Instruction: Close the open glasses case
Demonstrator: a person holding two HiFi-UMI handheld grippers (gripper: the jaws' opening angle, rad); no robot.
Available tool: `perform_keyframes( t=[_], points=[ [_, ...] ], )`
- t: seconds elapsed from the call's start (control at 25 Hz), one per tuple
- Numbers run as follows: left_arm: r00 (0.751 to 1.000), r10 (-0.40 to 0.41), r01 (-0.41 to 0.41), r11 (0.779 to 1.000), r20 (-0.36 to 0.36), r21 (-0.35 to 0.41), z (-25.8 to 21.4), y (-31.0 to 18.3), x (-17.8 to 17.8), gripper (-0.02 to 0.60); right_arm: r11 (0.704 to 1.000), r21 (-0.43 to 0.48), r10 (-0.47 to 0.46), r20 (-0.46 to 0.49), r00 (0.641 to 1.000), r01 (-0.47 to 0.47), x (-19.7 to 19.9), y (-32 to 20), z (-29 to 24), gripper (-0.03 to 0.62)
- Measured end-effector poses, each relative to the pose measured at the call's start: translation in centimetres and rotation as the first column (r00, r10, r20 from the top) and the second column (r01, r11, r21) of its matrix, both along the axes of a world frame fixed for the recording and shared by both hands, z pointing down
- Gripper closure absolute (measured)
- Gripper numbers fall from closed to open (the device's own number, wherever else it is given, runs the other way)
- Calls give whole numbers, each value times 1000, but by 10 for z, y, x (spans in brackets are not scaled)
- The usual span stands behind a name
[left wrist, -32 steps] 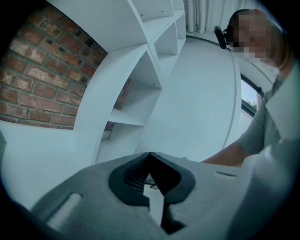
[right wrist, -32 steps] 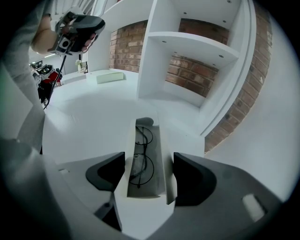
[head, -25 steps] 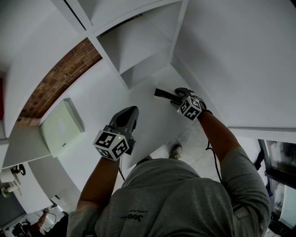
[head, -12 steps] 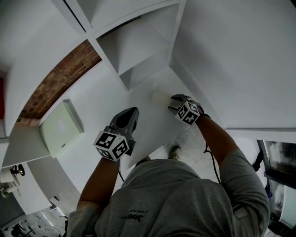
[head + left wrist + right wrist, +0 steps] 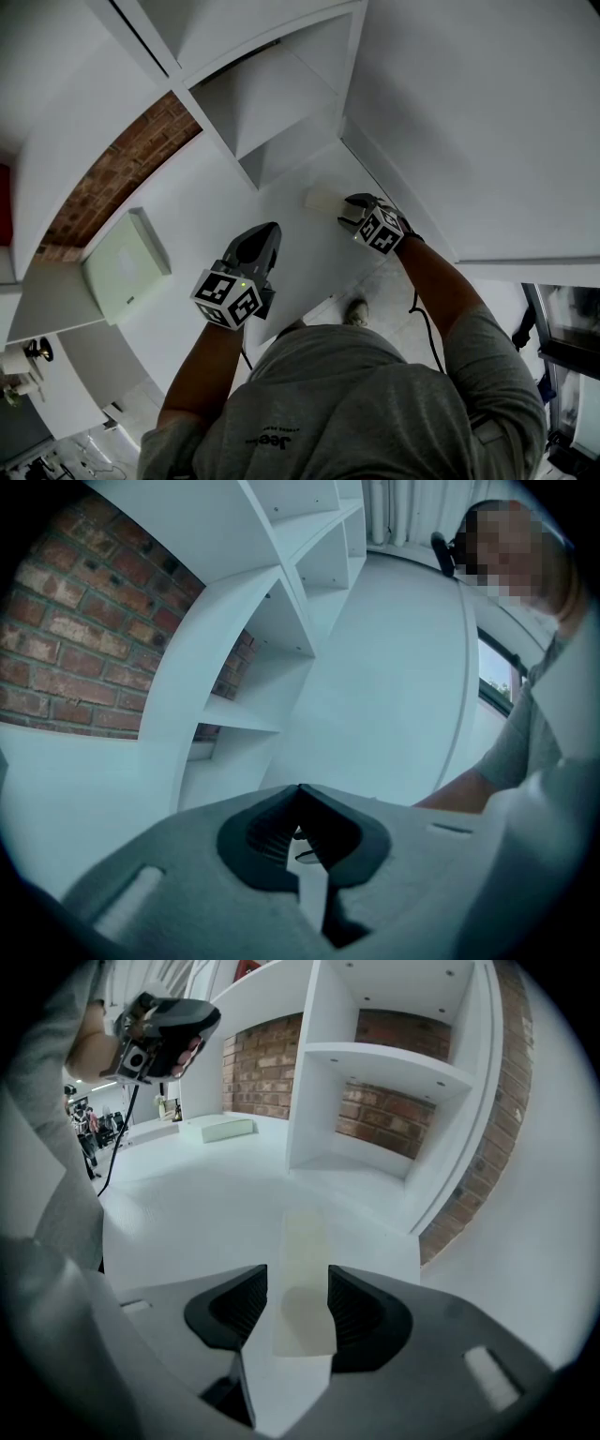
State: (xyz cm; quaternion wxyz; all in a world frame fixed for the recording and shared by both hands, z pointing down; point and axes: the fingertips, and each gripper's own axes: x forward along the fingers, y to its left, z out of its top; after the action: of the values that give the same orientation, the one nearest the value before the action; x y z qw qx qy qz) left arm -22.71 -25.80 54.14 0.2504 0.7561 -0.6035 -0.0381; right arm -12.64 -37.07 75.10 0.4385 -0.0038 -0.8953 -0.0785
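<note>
The glasses case [image 5: 319,199] is a cream oblong that lies flat and closed on the white table [image 5: 281,216], close to the shelf unit. My right gripper [image 5: 349,214] comes down on its near end at a steep slant. In the right gripper view the case [image 5: 302,1260] fills the gap between the two dark pads of the right gripper [image 5: 298,1302]; the jaws are closing and the pads meet its long sides. My left gripper [image 5: 267,230] hovers over the table's middle, apart from the case. Its jaws [image 5: 302,799] are shut on nothing.
A pale green box [image 5: 122,262] lies at the table's left, also seen as a box [image 5: 217,1127] behind the case. White shelf compartments [image 5: 272,103] with brick behind stand just beyond the case. The table's front edge runs near my body, with a shoe [image 5: 356,305] on the floor below.
A second ago the case stood open with its dark inside showing; now it lies closed and cream. The right gripper has shifted a little over it. The left gripper has kept still.
</note>
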Motion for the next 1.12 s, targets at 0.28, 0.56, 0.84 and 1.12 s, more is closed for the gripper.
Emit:
perform_keyframes(
  t=[0.28,0.56,0.84,1.12],
  points=[
    [1000,24,-24,1000,1,17,-13,-6,13,586,993,-50,109,137,985,-103,7,-11,-45,416],
    [997,73,-74,996,18,42,-35,-21,40,584,980,-78,195,268,943,-181,38,-18,-105,442],
    [990,135,-138,987,45,76,-61,-41,76,584,961,-65,275,374,886,-271,84,-24,-175,460],
    [977,205,-211,971,63,114,-88,-61,122,584,930,-84,351,488,799,-358,138,-28,-250,494]
  ],
)
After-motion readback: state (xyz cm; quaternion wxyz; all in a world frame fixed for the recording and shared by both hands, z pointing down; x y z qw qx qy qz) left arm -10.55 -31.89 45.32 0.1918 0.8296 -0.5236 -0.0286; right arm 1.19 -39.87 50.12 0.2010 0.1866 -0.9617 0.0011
